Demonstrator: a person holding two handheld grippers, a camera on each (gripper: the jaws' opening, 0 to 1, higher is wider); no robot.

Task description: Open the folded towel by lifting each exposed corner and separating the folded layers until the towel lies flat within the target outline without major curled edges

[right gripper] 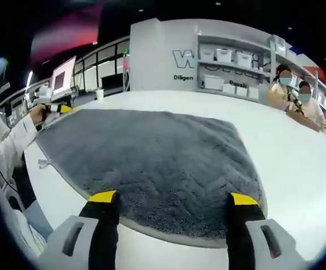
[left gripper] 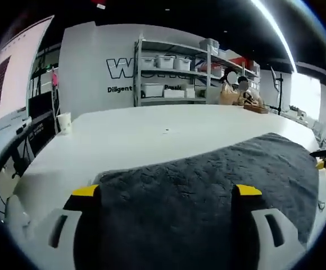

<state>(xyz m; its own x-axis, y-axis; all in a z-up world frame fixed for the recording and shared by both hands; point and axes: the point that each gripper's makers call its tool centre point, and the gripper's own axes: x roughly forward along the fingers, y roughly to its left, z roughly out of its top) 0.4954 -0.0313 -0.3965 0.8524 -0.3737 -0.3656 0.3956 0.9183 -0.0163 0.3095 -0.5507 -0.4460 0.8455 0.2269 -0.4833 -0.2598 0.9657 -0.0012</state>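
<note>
Left gripper view: our left gripper (left gripper: 166,194) had its jaws spread wide, empty, low over the near edge of the grey towel (left gripper: 208,180), which lay on the white table (left gripper: 129,135); a paper cup (left gripper: 64,122) stood far left.

Right gripper view: our right gripper (right gripper: 171,198) was likewise open and empty at the towel (right gripper: 152,157) edge. We saw the towel spread flat; the left gripper (right gripper: 53,108) sat at its far corner.

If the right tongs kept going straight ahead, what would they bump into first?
Most likely the grey towel. The right tongs point across its near edge, open with nothing between them, and the towel spreads over the white table right ahead. How high they hover is unclear.
</note>
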